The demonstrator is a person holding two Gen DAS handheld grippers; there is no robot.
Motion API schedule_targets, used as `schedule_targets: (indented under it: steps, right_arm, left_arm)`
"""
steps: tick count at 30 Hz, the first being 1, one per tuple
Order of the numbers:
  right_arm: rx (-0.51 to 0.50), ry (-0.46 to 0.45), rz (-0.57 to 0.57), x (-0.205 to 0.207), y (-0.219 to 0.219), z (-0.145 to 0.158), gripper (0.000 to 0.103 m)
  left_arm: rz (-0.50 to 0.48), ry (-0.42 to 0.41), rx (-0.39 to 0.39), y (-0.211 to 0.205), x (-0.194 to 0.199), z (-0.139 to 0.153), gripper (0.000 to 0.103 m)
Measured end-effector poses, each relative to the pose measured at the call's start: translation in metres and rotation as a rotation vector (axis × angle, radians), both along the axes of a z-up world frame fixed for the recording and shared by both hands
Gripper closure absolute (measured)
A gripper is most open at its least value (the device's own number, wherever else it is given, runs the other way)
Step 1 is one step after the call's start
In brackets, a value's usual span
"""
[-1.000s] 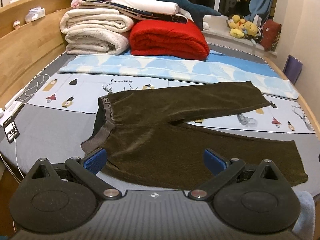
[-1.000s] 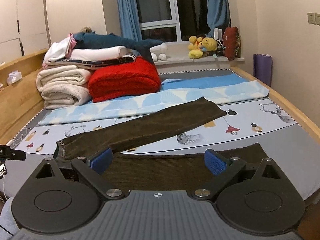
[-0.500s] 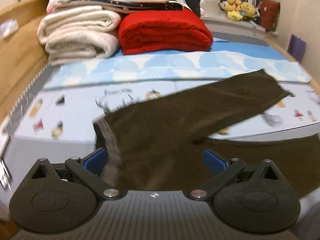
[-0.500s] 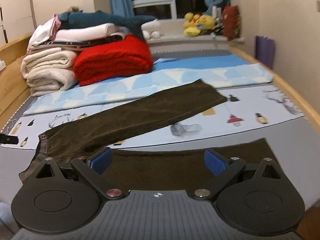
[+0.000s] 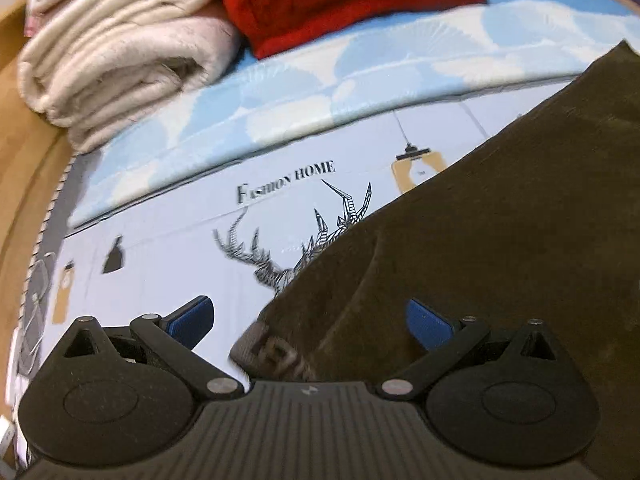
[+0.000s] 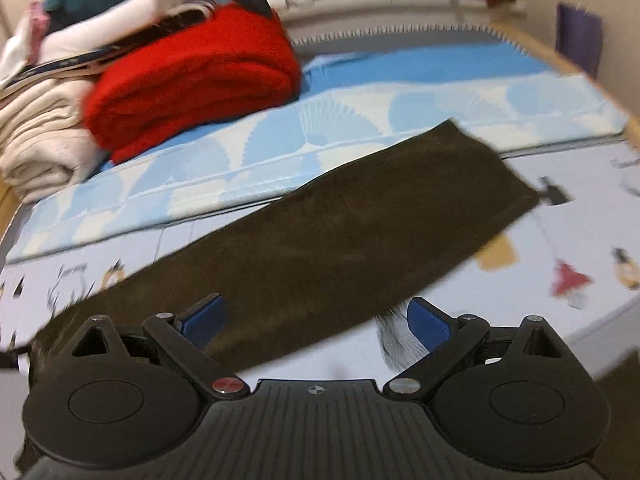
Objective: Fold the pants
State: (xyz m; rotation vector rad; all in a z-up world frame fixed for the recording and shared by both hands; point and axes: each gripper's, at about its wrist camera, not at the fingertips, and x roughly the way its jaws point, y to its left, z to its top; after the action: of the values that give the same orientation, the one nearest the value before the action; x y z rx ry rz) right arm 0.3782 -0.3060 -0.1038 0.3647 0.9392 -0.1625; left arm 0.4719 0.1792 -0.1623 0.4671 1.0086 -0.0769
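On a bed [image 5: 152, 280], dark pants [image 5: 500, 240] are lying spread flat and unfolded, as the left tool [image 5: 310, 320] and right tool [image 6: 316, 318] are hovering wide open, gripping nothing, with every fold left to do.

On the bed lie 1 pair of pants [image 6: 320, 248], 1 red blanket [image 6: 192, 84] and 1 cream blanket [image 5: 120, 52].

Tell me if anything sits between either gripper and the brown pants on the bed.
Nothing visible does. The left gripper is open right over the waistband of the pants, and the right gripper is open over one leg. The red blanket and towels lie farther back.
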Motion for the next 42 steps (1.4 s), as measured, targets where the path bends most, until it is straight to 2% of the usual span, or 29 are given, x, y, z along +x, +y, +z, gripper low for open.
schedule_targets:
  steps: [3, 5, 9, 11, 12, 13, 14, 15, 16, 17, 18, 20, 22, 26, 28, 30, 32, 34, 35, 36, 37, 38, 39, 41, 42]
  right_arm:
    - [0.035, 0.072, -0.028, 0.07, -0.004, -0.045, 0.007]
    - [0.034, 0.107, -0.067, 0.098, -0.001, -0.073, 0.007]
    - [0.04, 0.229, -0.036, 0.135, 0.013, -0.128, 0.007]
    - [-0.008, 0.261, 0.006, 0.139, 0.025, -0.148, 0.005]
    - [-0.07, 0.232, 0.033, 0.135, 0.034, -0.151, 0.007]
    - [-0.152, 0.201, 0.062, 0.13, 0.045, -0.153, 0.014]
    - [-0.203, 0.175, 0.111, 0.127, 0.054, -0.152, 0.034]
    - [-0.202, 0.136, 0.161, 0.123, 0.061, -0.146, 0.091]
    - [-0.214, 0.144, 0.167, 0.123, 0.065, -0.142, 0.099]
    - [-0.214, 0.157, 0.16, 0.122, 0.065, -0.139, 0.1]
    - [-0.208, 0.143, 0.15, 0.118, 0.064, -0.132, 0.101]
    - [-0.2, 0.084, 0.133, 0.104, 0.06, -0.11, 0.101]
    - [-0.169, 0.028, 0.124, 0.075, 0.053, -0.08, 0.101]
    - [-0.102, -0.006, 0.153, -0.015, 0.038, -0.038, 0.101]
    - [-0.055, 0.02, 0.142, -0.064, 0.031, -0.031, 0.101]
    - [-0.019, 0.063, 0.147, -0.107, 0.022, -0.036, 0.101]
    - [0.004, 0.121, 0.147, -0.135, 0.022, -0.049, 0.101]
    - [0.0, 0.206, 0.105, -0.138, 0.016, -0.059, 0.099]
    - [0.003, 0.212, 0.061, -0.136, 0.011, -0.056, 0.092]
    - [0.021, 0.182, 0.027, -0.133, 0.008, -0.049, 0.079]
    - [0.027, 0.139, -0.003, -0.128, 0.006, -0.039, 0.07]
    - [0.015, 0.087, -0.029, -0.12, 0.003, -0.027, 0.051]
    - [-0.008, 0.048, -0.038, -0.106, 0.005, -0.017, 0.04]
    - [-0.065, -0.01, -0.017, -0.077, 0.007, 0.0, 0.034]
    - [-0.076, -0.022, -0.002, -0.059, 0.008, 0.002, 0.032]
  left_arm:
    - [-0.024, 0.024, 0.016, -0.003, 0.025, -0.026, 0.0]
    - [-0.039, 0.036, 0.053, -0.007, 0.039, -0.043, 0.0]
    - [-0.099, 0.082, 0.123, -0.013, 0.054, -0.076, 0.0]
    - [-0.098, 0.054, 0.094, -0.014, 0.052, -0.079, 0.001]
    - [-0.093, 0.049, 0.074, -0.014, 0.052, -0.079, 0.016]
    - [-0.103, 0.058, 0.023, -0.015, 0.05, -0.076, 0.038]
    - [-0.118, 0.101, -0.068, -0.017, 0.049, -0.072, 0.077]
    - [-0.077, 0.078, -0.056, -0.021, 0.046, -0.068, 0.09]
    - [-0.061, 0.043, -0.022, -0.026, 0.041, -0.065, 0.097]
    - [-0.055, 0.005, 0.008, -0.029, 0.034, -0.061, 0.097]
    - [-0.039, -0.015, -0.012, -0.028, 0.026, -0.053, 0.097]
    - [-0.01, -0.042, -0.095, -0.021, 0.009, -0.03, 0.097]
    - [-0.033, -0.071, -0.157, -0.017, -0.022, -0.003, 0.097]
    - [-0.079, -0.073, -0.23, -0.022, -0.103, 0.027, 0.097]
    - [-0.082, -0.031, -0.262, -0.025, -0.147, 0.027, 0.097]
    - [-0.054, 0.016, -0.293, -0.024, -0.183, 0.018, 0.097]
    - [0.02, 0.092, -0.345, -0.015, -0.205, 0.0, 0.096]
    - [0.149, 0.146, -0.401, -0.004, -0.213, -0.013, 0.094]
    - [0.202, 0.145, -0.458, 0.005, -0.214, -0.013, 0.088]
    - [0.256, 0.131, -0.52, 0.012, -0.216, -0.01, 0.067]
    - [0.32, 0.099, -0.58, 0.019, -0.217, -0.006, 0.052]
    - [0.386, 0.046, -0.634, 0.025, -0.221, -0.001, 0.019]
    - [0.456, -0.007, -0.669, 0.028, -0.223, 0.004, 0.005]
    - [0.545, -0.056, -0.735, 0.031, -0.22, 0.005, 0.005]
    - [0.562, -0.04, -0.764, 0.03, -0.215, 0.001, 0.005]
